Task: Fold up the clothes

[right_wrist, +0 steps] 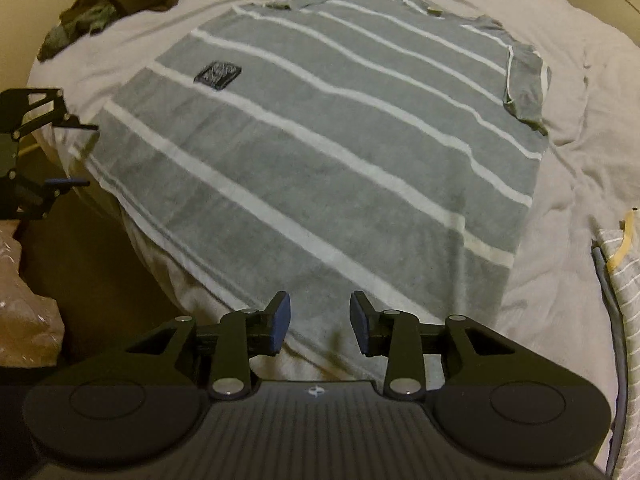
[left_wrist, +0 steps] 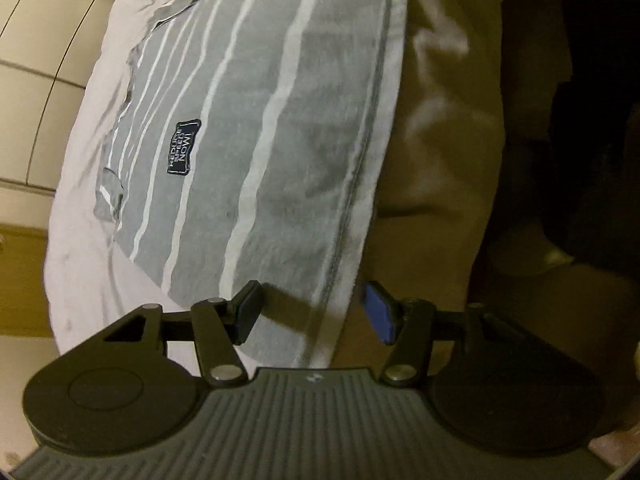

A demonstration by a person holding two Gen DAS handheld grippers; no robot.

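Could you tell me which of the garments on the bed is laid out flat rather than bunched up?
The grey striped T-shirt lies spread flat mid-bed; the dark green garment sits crumpled in the far left corner.

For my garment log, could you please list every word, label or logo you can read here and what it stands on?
"REDUCE SPEED NOW": dark patch on the grey striped T-shirt, seen sideways from the left wrist.
Same patch from the right wrist: too blurred to read.
Small white logo on the right gripper's body: a symbol, no letters.
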